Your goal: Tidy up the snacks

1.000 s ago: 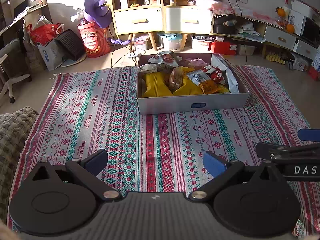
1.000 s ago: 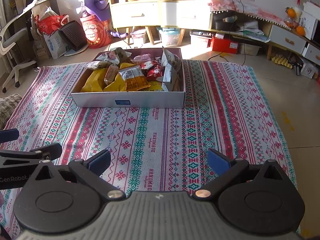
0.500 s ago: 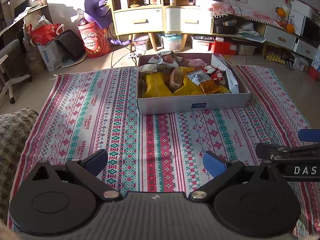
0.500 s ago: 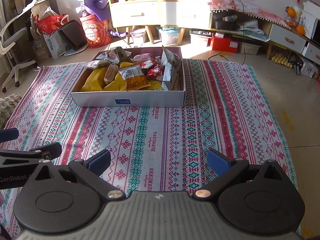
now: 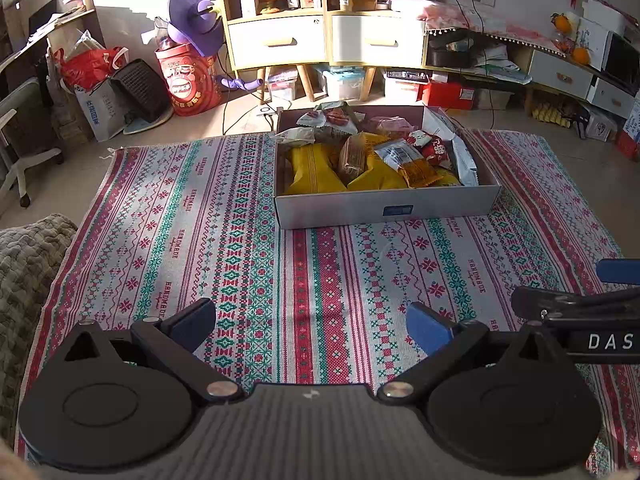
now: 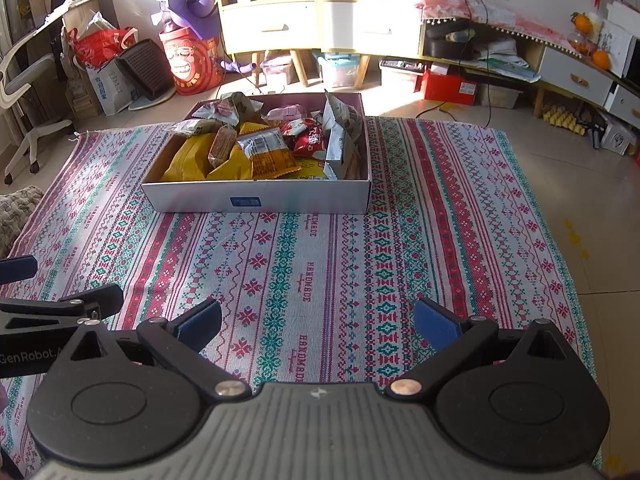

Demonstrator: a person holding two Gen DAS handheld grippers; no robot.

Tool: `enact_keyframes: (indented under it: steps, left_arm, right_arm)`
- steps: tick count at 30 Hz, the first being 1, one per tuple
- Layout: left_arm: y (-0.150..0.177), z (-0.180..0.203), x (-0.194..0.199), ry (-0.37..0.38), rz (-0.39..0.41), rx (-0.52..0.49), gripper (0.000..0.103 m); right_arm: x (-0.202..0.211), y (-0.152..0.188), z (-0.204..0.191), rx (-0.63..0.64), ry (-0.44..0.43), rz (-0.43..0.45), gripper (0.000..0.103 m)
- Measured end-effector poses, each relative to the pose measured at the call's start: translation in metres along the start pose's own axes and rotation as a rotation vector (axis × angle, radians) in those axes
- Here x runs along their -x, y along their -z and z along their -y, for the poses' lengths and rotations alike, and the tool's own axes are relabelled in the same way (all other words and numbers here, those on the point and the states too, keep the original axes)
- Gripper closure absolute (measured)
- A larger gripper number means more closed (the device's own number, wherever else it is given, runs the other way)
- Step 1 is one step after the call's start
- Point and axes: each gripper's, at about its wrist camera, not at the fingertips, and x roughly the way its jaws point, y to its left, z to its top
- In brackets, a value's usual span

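Note:
A shallow white cardboard box (image 5: 384, 208) (image 6: 256, 200) stands on the patterned rug and holds several snack packets: yellow bags (image 5: 314, 168) (image 6: 192, 160), a red packet (image 5: 434, 148) (image 6: 312, 140) and silver packets (image 5: 464, 156). My left gripper (image 5: 311, 320) is open and empty, low over the rug, well short of the box. My right gripper (image 6: 318, 322) is open and empty too, beside the left one. Each gripper shows at the edge of the other's view, the right one (image 5: 576, 304) and the left one (image 6: 60, 308).
The red, green and white rug (image 5: 224, 240) (image 6: 440, 220) covers the floor around the box. A grey blanket (image 5: 24, 272) lies at the left. Shelves with drawers (image 5: 320, 36), a red drum (image 5: 188, 80), bags and an office chair (image 6: 28, 120) stand behind.

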Motion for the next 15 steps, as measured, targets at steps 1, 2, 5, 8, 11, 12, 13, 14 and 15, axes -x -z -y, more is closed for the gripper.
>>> enact_keyframes:
  steps: [1, 2, 5, 8, 11, 12, 13, 14, 15]
  left_arm:
    - [0.0, 0.0, 0.0, 0.0, 0.0, 0.0, 0.0]
    - [0.0, 0.0, 0.0, 0.0, 0.0, 0.0, 0.0]
    - [0.0, -0.0001, 0.0, 0.0, 0.0, 0.0, 0.0]
    - [0.0, -0.0002, -0.0001, 0.0, 0.0, 0.0, 0.0]
    - [0.0001, -0.0001, 0.0, 0.0, -0.001, 0.0, 0.0]
    - [0.0001, -0.0002, -0.0002, 0.0, 0.0, 0.0, 0.0]
    - [0.0, -0.0002, -0.0003, 0.0, -0.001, -0.001, 0.0]
    - [0.0005, -0.0004, -0.0007, 0.0, -0.003, -0.001, 0.0]
    - [0.0014, -0.001, -0.002, 0.0, -0.005, -0.001, 0.0]
  right_arm:
    - [0.0, 0.0002, 0.0, 0.0, 0.0, 0.0, 0.001]
    - [0.0, 0.0002, 0.0, 0.0, 0.0, 0.0, 0.001]
    - [-0.0001, 0.0001, -0.0001, 0.001, 0.0, 0.0, 0.001]
    - [-0.0001, 0.0002, -0.0002, 0.0, 0.001, 0.0, 0.001]
    - [-0.0002, 0.0002, -0.0003, 0.0, 0.0, 0.0, 0.001]
    - [-0.0002, 0.0, -0.0003, 0.0, 0.001, 0.0, 0.001]
    - [-0.0003, 0.0, -0.0003, 0.0, 0.001, 0.0, 0.001]
    - [-0.0005, 0.0002, -0.0004, 0.001, 0.002, 0.0, 0.001]
    - [-0.0012, 0.0013, -0.0006, 0.002, 0.003, 0.002, 0.0]
